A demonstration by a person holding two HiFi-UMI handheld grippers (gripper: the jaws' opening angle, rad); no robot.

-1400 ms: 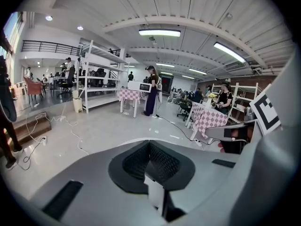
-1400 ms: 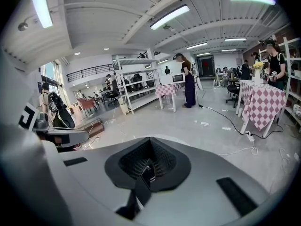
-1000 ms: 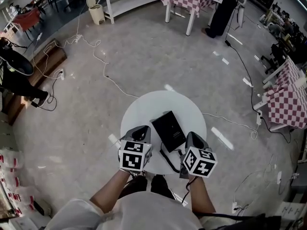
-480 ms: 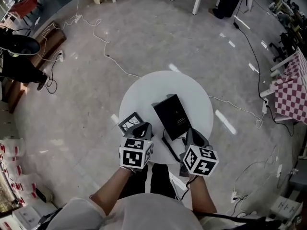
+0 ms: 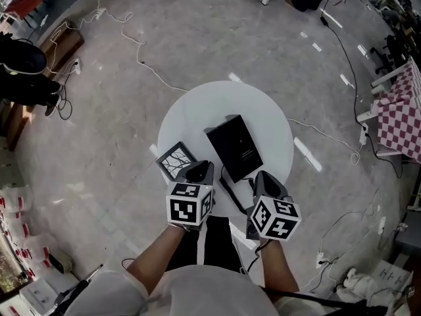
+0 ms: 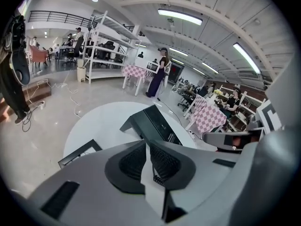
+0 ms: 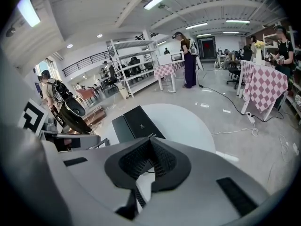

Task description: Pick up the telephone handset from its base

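Observation:
The black telephone (image 5: 233, 148) lies on a round white table (image 5: 197, 114), its handset resting along the base's left side and a dark cord (image 5: 228, 193) trailing off the near edge. My left gripper (image 5: 197, 170) hovers over the table's near edge, just left of the phone, jaws shut and empty. My right gripper (image 5: 264, 179) hangs at the phone's near right corner, also shut and empty. The left gripper view shows the phone (image 6: 157, 122) ahead of its gripper (image 6: 149, 146). In the right gripper view the phone (image 7: 136, 122) lies just beyond that gripper (image 7: 150, 141).
A small dark-framed picture (image 5: 175, 159) lies on the table beside my left gripper. Cables (image 5: 148, 71) run over the grey floor around the table. A checkered table (image 5: 402, 114) stands at the right. Shelves (image 7: 134, 62) and people stand far off.
Both grippers have sunk toward the table's near edge and stay shut. The left gripper has rolled a little. The framed picture, first hidden under the left gripper, now shows beside it.

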